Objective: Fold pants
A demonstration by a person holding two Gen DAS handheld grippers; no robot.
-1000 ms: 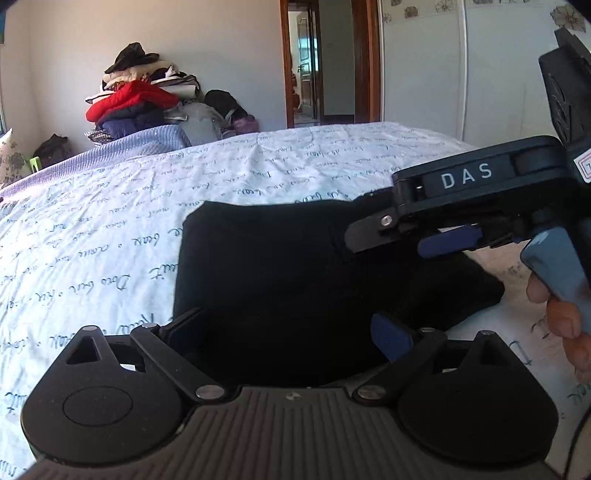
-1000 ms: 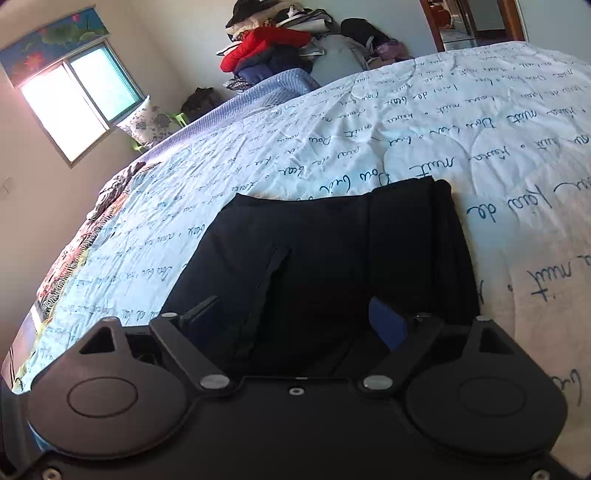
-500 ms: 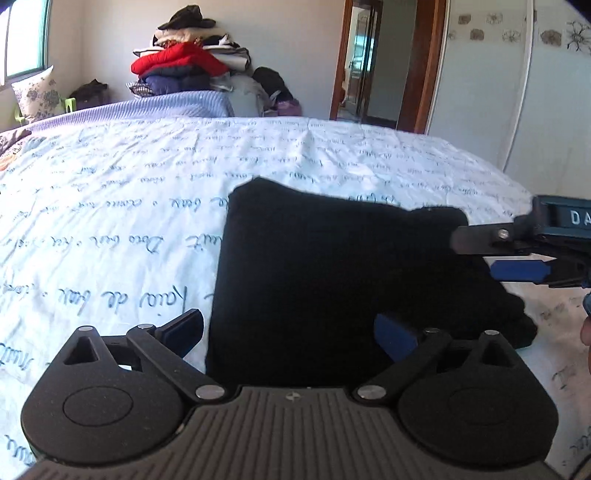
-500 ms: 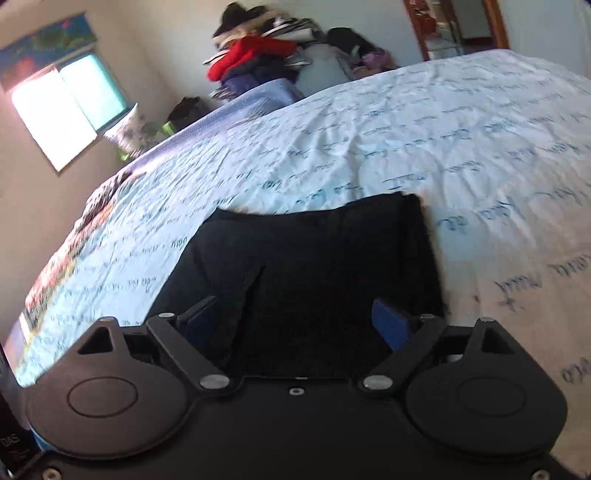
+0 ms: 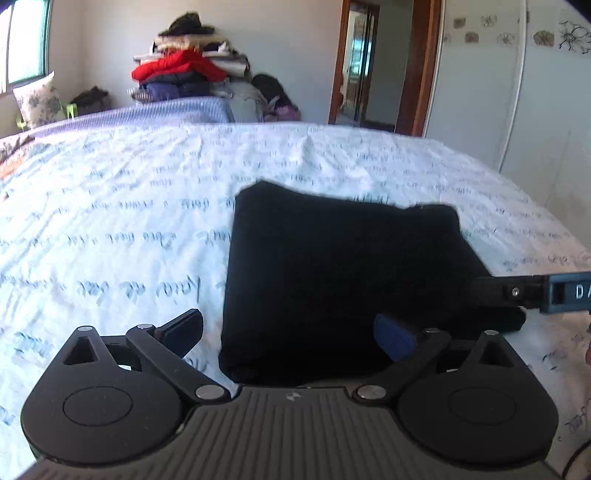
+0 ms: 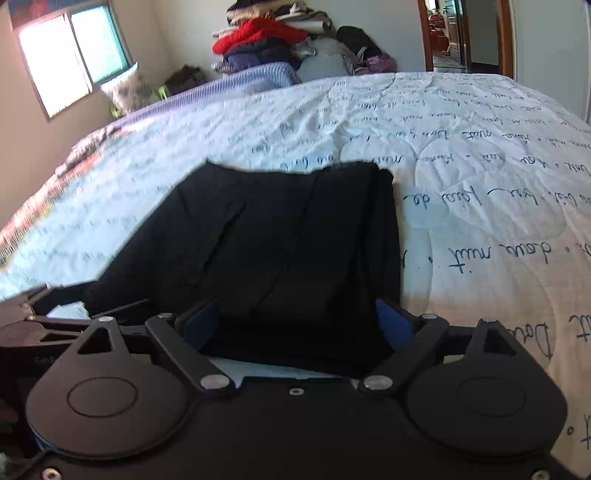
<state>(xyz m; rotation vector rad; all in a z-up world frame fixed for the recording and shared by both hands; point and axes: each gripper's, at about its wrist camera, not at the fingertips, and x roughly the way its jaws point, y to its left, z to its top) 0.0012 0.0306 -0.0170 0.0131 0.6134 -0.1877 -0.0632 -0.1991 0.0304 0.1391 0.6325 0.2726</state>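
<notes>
Drawn back from the folded black pants point(image 5: 340, 280) flat on the script-printed bedspread point(image 5: 110, 229), left gripper point(image 5: 288, 336) and right gripper point(image 6: 295, 321) both released, right jaws just widened, straddling the near hem, open bedding beyond, clothes pile point(image 6: 266, 33) far, fold edges blurred.
</notes>
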